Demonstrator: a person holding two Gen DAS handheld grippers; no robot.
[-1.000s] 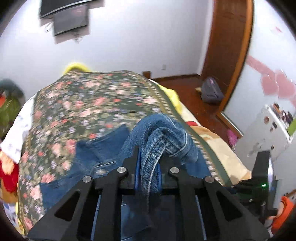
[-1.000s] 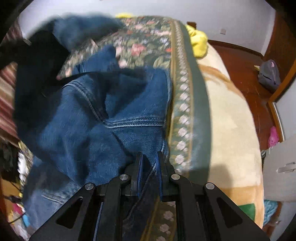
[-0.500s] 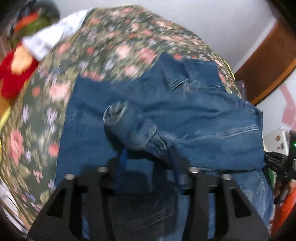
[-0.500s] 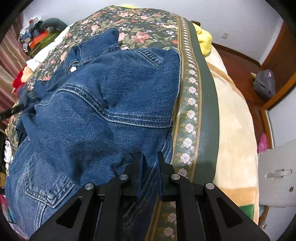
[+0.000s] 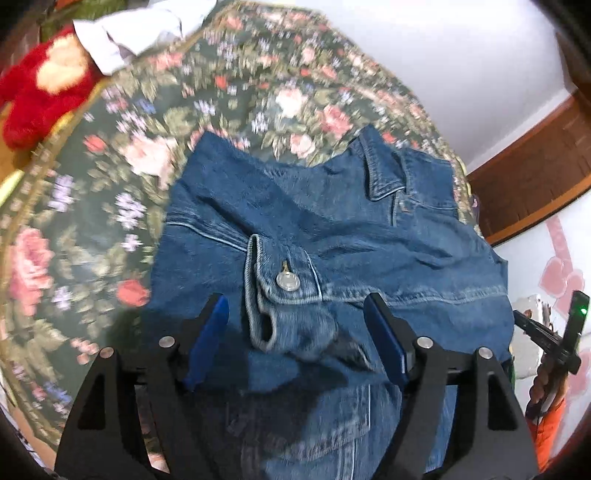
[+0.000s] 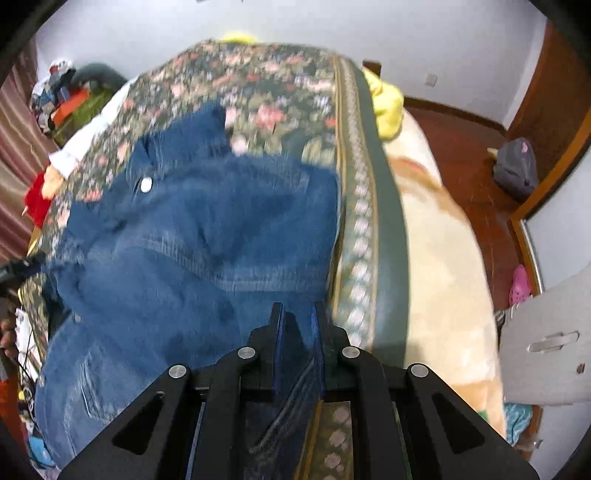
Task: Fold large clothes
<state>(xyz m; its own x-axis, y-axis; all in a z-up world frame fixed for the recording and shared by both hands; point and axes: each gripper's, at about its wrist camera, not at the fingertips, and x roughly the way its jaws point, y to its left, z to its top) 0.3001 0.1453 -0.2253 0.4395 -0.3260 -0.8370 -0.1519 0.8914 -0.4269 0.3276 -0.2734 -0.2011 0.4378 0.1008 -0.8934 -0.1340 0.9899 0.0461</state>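
Two grippers are seen over one denim jacket [image 5: 332,236], which is spread on the floral bedspread [image 5: 92,206] with its collar [image 5: 384,173] towards the far wall. At the far left of the left wrist view a red plush toy [image 5: 40,96] is lying at the bedspread's edge, with a white garment [image 5: 136,26] just beside it. The left gripper [image 5: 297,325] is held above the jacket, and its jaws have just been opening: they now stand wide apart, and the buttoned sleeve cuff [image 5: 280,291] is lying loose between the blue pads [image 5: 207,339], touched by neither. Its metal button [image 5: 288,282] is turned up.

In the right wrist view the jacket [image 6: 207,236] is seen again at left of centre, close against the green patterned border [image 6: 369,229] of the bedspread. The right gripper [image 6: 297,325] is closed tight, and a fold of the jacket's lower edge is pinched between its fingers. A yellow cloth [image 6: 386,103] is lying at the far end of the border, a cream blanket [image 6: 443,266] is spread further right, and a grey bag [image 6: 517,168] is resting on the wooden floor [image 6: 465,155].
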